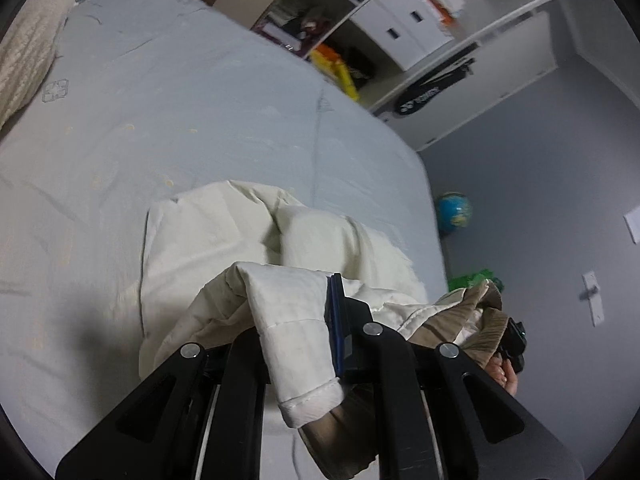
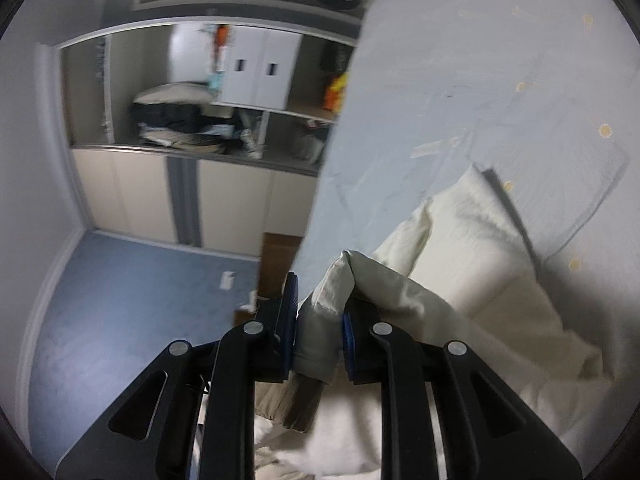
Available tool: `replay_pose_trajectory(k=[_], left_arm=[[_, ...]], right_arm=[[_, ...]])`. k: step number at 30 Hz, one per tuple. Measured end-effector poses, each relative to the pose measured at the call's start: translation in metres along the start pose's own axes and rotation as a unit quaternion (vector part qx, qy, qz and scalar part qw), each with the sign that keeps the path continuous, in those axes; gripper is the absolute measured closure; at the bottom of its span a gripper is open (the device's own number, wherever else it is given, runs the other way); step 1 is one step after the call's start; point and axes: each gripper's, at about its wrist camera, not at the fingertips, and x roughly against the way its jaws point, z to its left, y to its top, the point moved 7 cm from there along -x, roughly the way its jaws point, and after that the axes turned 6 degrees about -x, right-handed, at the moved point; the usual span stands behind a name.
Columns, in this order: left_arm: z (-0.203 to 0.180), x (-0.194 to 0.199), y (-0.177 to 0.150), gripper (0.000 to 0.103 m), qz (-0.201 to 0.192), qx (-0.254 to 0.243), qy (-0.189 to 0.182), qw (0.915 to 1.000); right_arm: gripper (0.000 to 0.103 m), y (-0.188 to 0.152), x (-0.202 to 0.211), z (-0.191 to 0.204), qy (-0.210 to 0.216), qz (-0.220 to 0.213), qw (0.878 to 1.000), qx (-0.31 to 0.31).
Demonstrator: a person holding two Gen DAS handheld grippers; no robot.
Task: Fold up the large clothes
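A large cream garment (image 1: 224,236) with a tan ribbed trim (image 1: 486,322) lies bunched near the bed's edge. My left gripper (image 1: 298,320) is shut on a cream hemmed part of it, which drapes over the left finger; the blue pad (image 1: 335,320) of the right finger shows. My right gripper (image 2: 318,328) is shut on a bunched grey-cream fold (image 2: 332,300) of the same garment, held above the bed edge; the tan ribbed trim (image 2: 302,404) hangs below. The right gripper's tip (image 1: 514,344) and a hand show in the left wrist view.
The pale blue bedsheet (image 1: 192,112) covers the bed. A cream pillow (image 1: 28,52) lies at its far left. An open wardrobe with shelves and white drawers (image 1: 400,28) stands beyond. A globe (image 1: 454,210) and green item (image 1: 476,280) sit on the blue floor (image 2: 140,280).
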Motion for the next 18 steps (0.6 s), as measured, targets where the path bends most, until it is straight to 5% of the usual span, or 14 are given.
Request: replay_pose_trajectory(k=[11, 18], left_arm=[[0.051, -0.103, 0.030, 0.090, 0.047, 0.045, 0.065, 0.9958], [0.060, -0.119, 0.018, 0.089, 0.044, 0.015, 0.090, 0.9948]], right_arm=[[0.087, 0.030, -0.062, -0.071, -0.085, -0.011, 0.996, -0.035], [0.089, 0.030, -0.070, -0.085, -0.109, -0.011, 0.994, -0.006]])
